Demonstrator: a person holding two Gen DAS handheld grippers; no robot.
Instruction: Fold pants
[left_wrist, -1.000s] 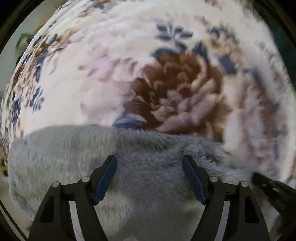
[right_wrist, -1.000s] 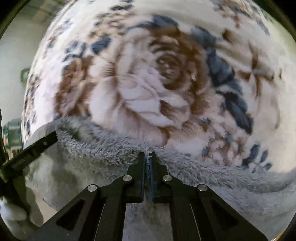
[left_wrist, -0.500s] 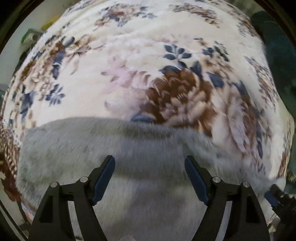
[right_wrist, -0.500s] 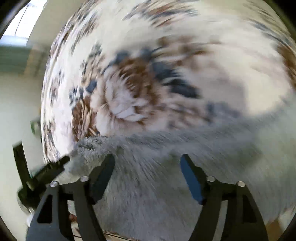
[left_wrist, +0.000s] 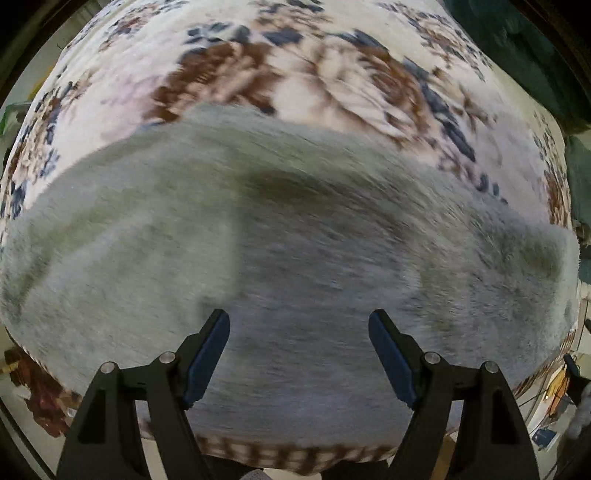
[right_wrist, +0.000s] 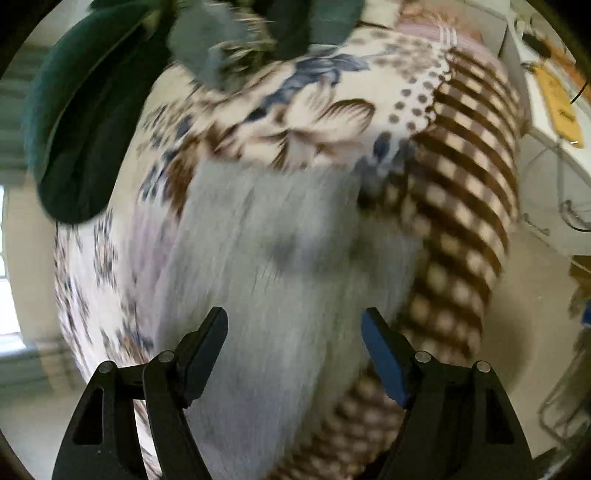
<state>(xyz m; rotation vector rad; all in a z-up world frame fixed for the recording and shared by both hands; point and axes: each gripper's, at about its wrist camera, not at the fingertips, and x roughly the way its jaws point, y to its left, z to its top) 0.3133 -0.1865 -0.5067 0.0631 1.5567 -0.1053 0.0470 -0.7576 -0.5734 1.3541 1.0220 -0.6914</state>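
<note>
Both tools are free: the left hand-held gripper and the right hand-held gripper each stand with fingers wide apart, holding nothing. The grey fleece pants lie spread on the flowered blanket, probably laid flat there so a fold edge can be chosen next.

The left black two-finger gripper hung with its blue-padded fingers spread wide, nothing between them, above the fuzzy grey fleece pants. The pants lay spread across a cream plush blanket with brown and blue flowers. A dark green fabric sat at the blanket's far right.
</note>
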